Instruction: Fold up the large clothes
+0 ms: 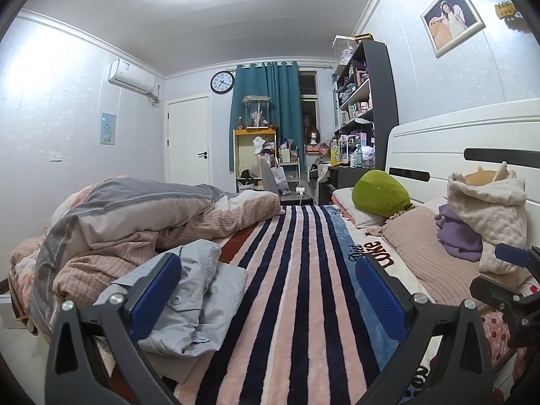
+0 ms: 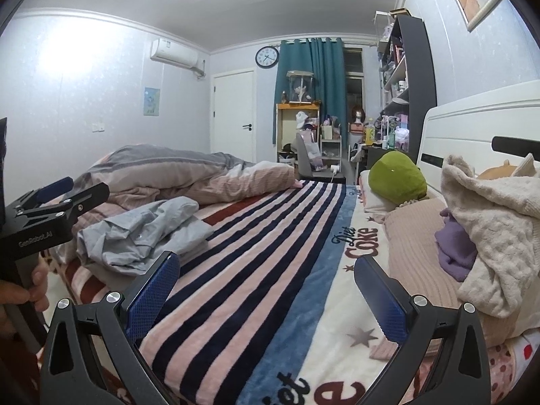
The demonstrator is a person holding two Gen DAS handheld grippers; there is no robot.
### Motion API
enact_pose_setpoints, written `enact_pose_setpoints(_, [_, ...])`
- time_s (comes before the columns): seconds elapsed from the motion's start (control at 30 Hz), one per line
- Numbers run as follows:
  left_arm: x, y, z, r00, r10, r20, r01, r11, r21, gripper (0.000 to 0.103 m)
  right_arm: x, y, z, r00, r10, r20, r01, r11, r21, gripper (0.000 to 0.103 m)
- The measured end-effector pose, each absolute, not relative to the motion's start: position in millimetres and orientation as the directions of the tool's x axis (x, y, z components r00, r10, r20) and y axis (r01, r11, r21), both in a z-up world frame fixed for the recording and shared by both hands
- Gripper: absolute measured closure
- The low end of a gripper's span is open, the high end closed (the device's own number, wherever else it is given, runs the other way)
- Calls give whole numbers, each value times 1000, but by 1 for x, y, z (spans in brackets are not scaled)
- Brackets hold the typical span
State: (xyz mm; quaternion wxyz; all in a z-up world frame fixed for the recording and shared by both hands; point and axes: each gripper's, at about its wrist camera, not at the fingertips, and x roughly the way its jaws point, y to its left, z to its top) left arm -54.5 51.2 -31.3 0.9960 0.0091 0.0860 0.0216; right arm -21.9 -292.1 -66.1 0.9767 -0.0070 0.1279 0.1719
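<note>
A crumpled light grey shirt (image 1: 189, 300) lies on the left side of the striped blanket (image 1: 297, 270); it also shows in the right wrist view (image 2: 141, 233). My left gripper (image 1: 268, 300) is open and empty, low over the blanket, its left finger just in front of the shirt. My right gripper (image 2: 266, 293) is open and empty above the blanket's blue and white part, right of the shirt. The left gripper also shows in the right wrist view (image 2: 64, 190), at the left edge. The right gripper shows at the right edge of the left wrist view (image 1: 506, 266).
A heaped pink and grey duvet (image 1: 135, 216) lies behind the shirt. A green plush (image 1: 379, 192), pillows, a purple garment (image 1: 459, 233) and a cream blanket (image 1: 496, 216) lie along the white headboard (image 1: 438, 145) on the right. A desk and shelves stand beyond the bed.
</note>
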Motion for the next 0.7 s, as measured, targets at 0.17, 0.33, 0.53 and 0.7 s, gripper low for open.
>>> enact_pose_setpoints(0.17, [-53, 51, -32, 984, 54, -169, -50, 998, 27, 1, -22, -291, -66, 908, 336, -251, -340, 940, 31, 0])
enact_pose_setpoints(0.33, [-52, 50, -33, 984, 67, -165, -61, 997, 40, 1, -22, -290, -65, 908, 343, -240, -344, 938, 37, 0])
enact_pose_setpoints(0.53, [-51, 51, -34, 983, 64, -169, -59, 998, 36, 1, -22, -289, -65, 907, 345, -240, -346, 937, 37, 0])
enact_pose_setpoints(0.7, [-50, 52, -35, 983, 62, -173, -58, 998, 33, 1, -21, -289, -64, 907, 346, -241, -348, 937, 39, 0])
